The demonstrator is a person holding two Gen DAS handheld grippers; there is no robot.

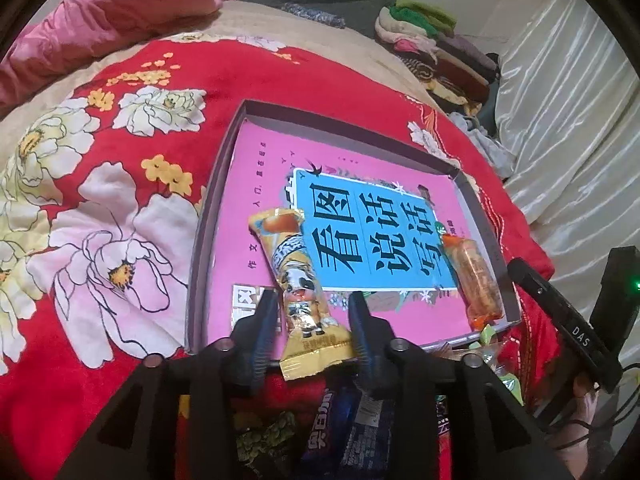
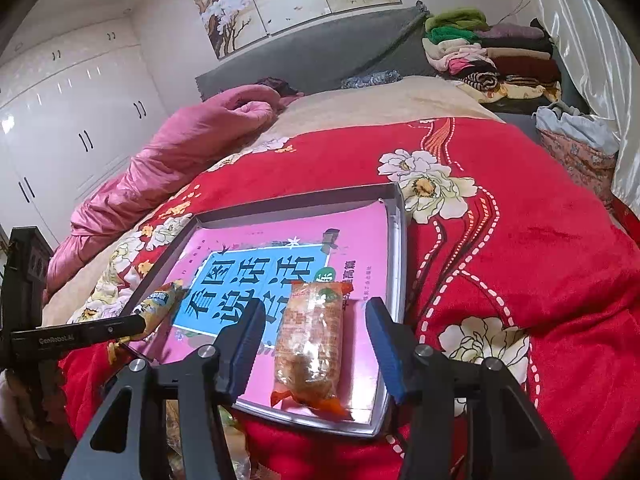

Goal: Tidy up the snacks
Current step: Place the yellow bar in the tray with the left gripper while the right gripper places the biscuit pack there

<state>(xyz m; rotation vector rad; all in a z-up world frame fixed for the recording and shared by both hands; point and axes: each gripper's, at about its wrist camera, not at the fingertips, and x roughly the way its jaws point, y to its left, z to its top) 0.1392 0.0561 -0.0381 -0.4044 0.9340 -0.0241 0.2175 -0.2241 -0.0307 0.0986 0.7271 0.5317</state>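
Observation:
A shallow grey box (image 1: 208,240) lined with a pink book lies on the red floral blanket; it also shows in the right wrist view (image 2: 394,240). A yellow cow-print snack bar (image 1: 294,276) lies in the box with its near end over the front rim, between the open fingers of my left gripper (image 1: 314,320), untouched. An orange snack pack (image 1: 476,280) lies at the box's right side. In the right wrist view the orange pack (image 2: 310,340) lies between the wide-open fingers of my right gripper (image 2: 316,340). The yellow bar (image 2: 156,308) shows at the left.
Several loose snack packets (image 1: 340,424) lie on the blanket below the left gripper, in front of the box. A pink quilt (image 2: 180,148) is bunched at the far left. Folded clothes (image 2: 488,56) are stacked by the headboard. White curtains hang on the right.

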